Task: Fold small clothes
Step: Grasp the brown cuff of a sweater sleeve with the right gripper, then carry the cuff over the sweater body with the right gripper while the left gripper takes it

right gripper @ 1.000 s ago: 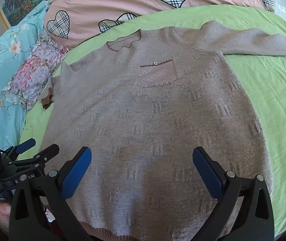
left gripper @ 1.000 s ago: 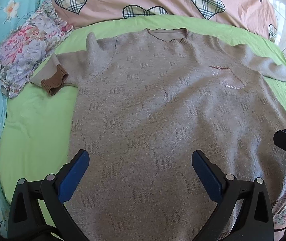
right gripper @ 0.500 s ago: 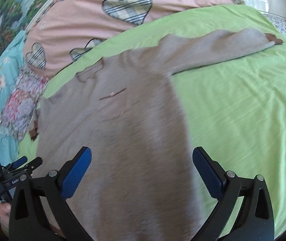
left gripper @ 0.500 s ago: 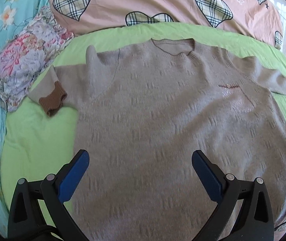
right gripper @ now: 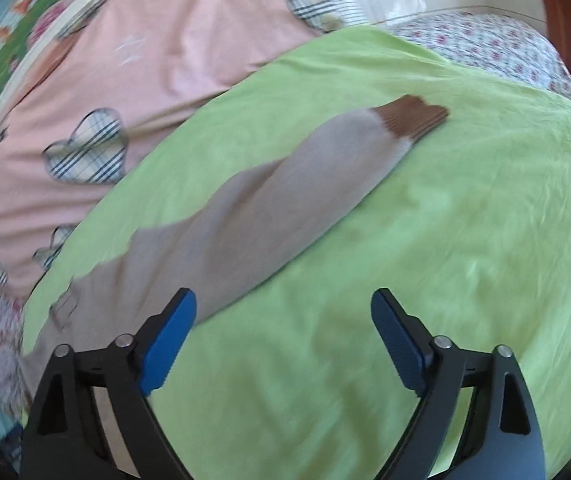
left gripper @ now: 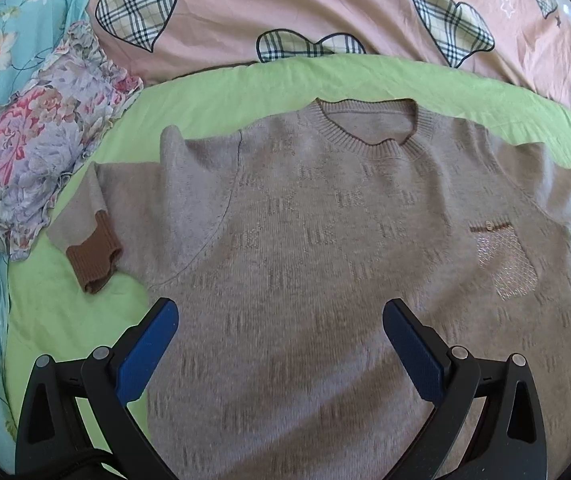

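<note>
We see a grey sweater spread flat on a green bedsheet; our left gripper and right gripper hover, fingers apart, holding nothing.

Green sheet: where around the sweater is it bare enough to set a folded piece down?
Widest bare green sheet lies right of the outstretched sleeve. A smaller patch sits below the folded sleeve's brown cuff. The sweater fills the middle; the floral pillow crowds the left edge.
</note>
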